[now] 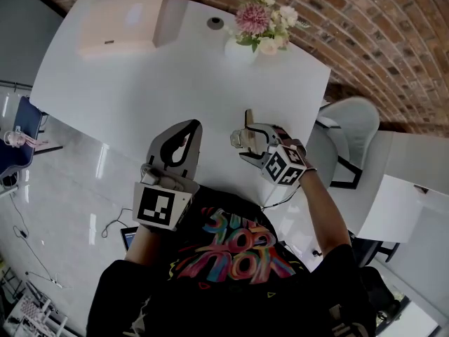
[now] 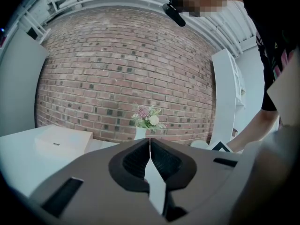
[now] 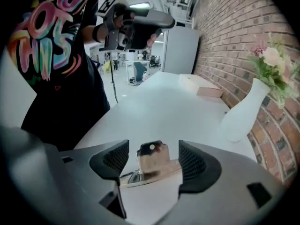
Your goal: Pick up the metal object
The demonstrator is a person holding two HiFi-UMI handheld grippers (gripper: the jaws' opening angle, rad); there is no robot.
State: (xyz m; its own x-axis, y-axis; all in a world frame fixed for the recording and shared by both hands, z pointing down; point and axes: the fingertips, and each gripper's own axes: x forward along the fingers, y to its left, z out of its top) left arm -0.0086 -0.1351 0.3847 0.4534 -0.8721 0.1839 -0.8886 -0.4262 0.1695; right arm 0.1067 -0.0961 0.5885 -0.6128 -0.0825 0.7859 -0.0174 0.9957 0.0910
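Observation:
The metal object [image 3: 151,159] is a small shiny piece with a flat plate under it. It lies on the white table [image 1: 140,83], between the jaws of my right gripper [image 3: 152,150]. Those jaws stand wide, with a gap showing between the object and each pad [image 3: 115,159]. In the head view the metal object [image 1: 237,140] sits near the table's front edge, with the right gripper [image 1: 245,136] pointing left around it. My left gripper [image 1: 191,128] hovers to its left, shut with nothing in it. In the left gripper view the left gripper [image 2: 150,144] has its jaw tips touching.
A white vase of flowers [image 1: 261,21] stands at the back of the table. A pale box [image 1: 123,21] sits at the back left and a small dark round fitting [image 1: 215,23] lies between them. A grey chair [image 1: 347,128] is at the right, past the table's edge.

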